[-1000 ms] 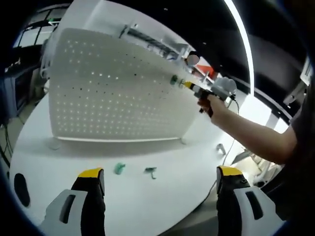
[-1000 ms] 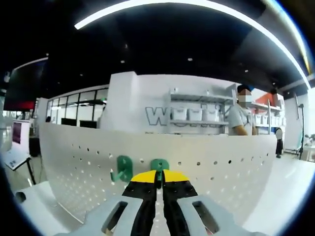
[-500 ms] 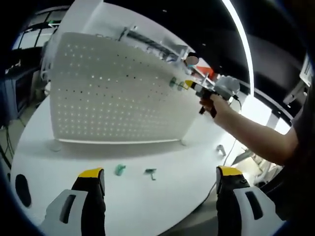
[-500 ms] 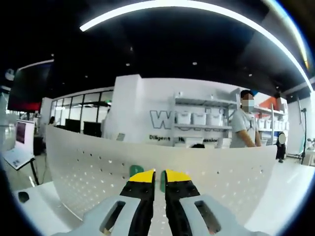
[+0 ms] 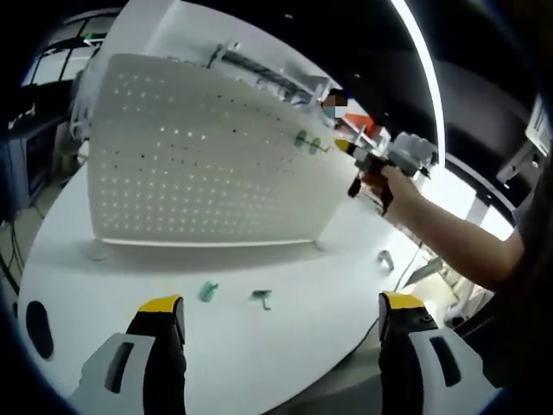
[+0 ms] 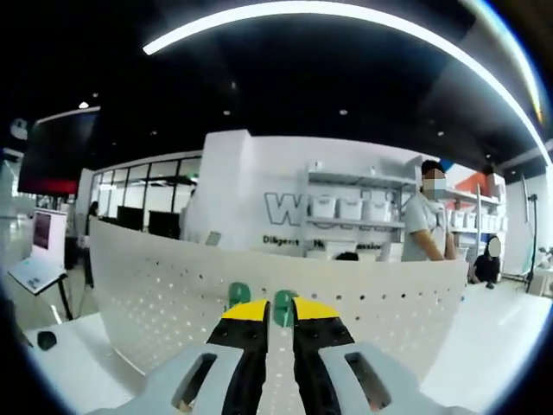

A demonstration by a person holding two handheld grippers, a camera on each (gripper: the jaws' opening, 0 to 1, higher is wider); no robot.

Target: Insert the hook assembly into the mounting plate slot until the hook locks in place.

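The white perforated mounting plate (image 5: 190, 164) stands upright on a round white table (image 5: 285, 259). Two green hooks (image 5: 307, 141) hang side by side near its upper right. In the right gripper view they are the left hook (image 6: 239, 294) and the right hook (image 6: 282, 304), both seated in the plate (image 6: 389, 294). My right gripper (image 6: 281, 313) sits just in front of the right hook, jaws slightly apart and holding nothing. A hand holds that gripper (image 5: 352, 150) a little off the hooks. My left gripper (image 5: 281, 316) hovers wide open over the table's near edge.
Two loose green hook parts (image 5: 207, 291) (image 5: 261, 298) lie on the table in front of the plate. A small metal piece (image 5: 384, 259) rests near the right rim. A person (image 6: 423, 226) stands behind the plate by shelves.
My right gripper has let go of the right hook, which stays on the plate, and has drawn back a little from it. The left gripper has barely moved.
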